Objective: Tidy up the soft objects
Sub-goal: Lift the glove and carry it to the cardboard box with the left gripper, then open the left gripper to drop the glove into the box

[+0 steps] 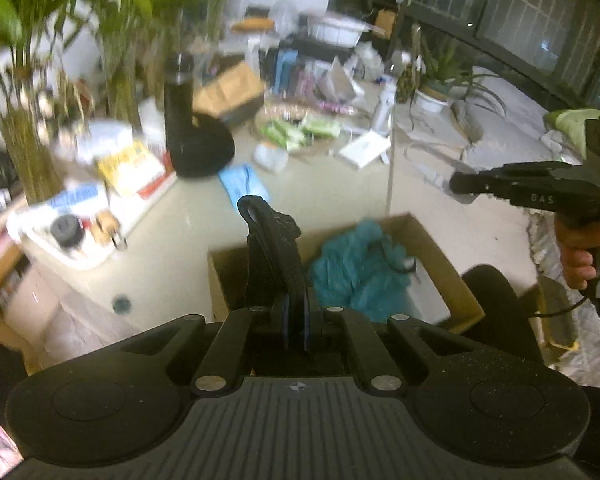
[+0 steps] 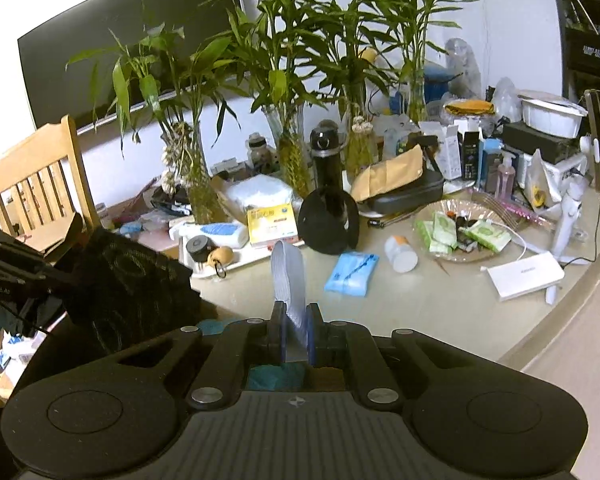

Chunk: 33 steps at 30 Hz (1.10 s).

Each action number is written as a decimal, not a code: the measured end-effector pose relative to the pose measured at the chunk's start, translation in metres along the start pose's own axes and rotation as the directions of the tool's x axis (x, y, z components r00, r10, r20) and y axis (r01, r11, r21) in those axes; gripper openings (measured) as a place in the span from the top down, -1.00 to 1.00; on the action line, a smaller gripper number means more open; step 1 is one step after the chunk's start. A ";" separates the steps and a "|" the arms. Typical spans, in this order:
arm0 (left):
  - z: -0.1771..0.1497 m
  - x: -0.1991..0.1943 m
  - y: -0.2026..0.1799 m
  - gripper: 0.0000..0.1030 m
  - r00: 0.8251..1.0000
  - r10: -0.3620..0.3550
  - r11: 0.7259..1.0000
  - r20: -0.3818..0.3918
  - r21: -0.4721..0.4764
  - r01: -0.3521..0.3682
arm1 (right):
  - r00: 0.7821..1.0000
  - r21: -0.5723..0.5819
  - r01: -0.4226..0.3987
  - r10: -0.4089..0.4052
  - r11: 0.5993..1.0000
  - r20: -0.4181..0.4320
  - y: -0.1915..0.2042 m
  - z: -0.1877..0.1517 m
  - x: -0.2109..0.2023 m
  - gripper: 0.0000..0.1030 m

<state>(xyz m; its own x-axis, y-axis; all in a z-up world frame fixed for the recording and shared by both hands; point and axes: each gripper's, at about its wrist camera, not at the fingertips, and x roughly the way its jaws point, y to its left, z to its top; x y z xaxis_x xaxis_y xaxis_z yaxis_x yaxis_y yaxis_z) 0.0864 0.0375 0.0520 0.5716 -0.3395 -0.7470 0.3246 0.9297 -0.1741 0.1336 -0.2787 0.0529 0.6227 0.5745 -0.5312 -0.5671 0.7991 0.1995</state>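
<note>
My left gripper is shut on a black perforated insole that stands up out of its jaws. Under it an open cardboard box holds a crumpled teal cloth. My right gripper is shut on a grey insole, upright over the table edge. The teal cloth shows just below its jaws. In the right wrist view the left gripper and its black insole sit at the left. In the left wrist view the right gripper reaches in from the right, held by a hand.
The beige table is cluttered: a black bottle, a blue tissue pack, a white pill bottle, a plate of green packets, a white box and vases of bamboo. A wooden chair stands at the left.
</note>
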 end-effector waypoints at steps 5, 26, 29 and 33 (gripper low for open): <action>-0.012 0.009 0.006 0.53 0.999 -0.014 1.000 -0.031 -0.023 0.014 | 0.999 -0.018 0.022 -0.022 1.000 -0.024 0.009 -0.005 0.003 0.76; -0.015 -0.027 -0.006 -0.15 0.975 0.080 0.996 0.206 0.022 -0.086 | 0.996 -0.040 -0.094 0.093 0.995 -0.016 0.027 -0.019 -0.014 0.76; -0.015 -0.027 -0.006 -0.16 0.974 0.088 0.995 0.209 0.023 -0.095 | 0.985 -0.064 -0.171 0.170 0.983 -0.018 0.036 -0.021 -0.017 0.76; -0.015 -0.027 -0.005 -0.16 0.974 0.087 0.995 0.209 0.021 -0.093 | 0.954 -0.064 -0.296 0.292 0.953 -0.063 0.049 -0.027 -0.008 0.76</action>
<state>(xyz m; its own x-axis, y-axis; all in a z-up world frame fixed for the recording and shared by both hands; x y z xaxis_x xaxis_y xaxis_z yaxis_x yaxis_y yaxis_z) 0.0578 0.0446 0.0634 0.7421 -0.2800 -0.6090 0.2859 0.9540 -0.0902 0.0866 -0.2490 0.0451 0.3947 0.7707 -0.5003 -0.7595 0.5800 0.2943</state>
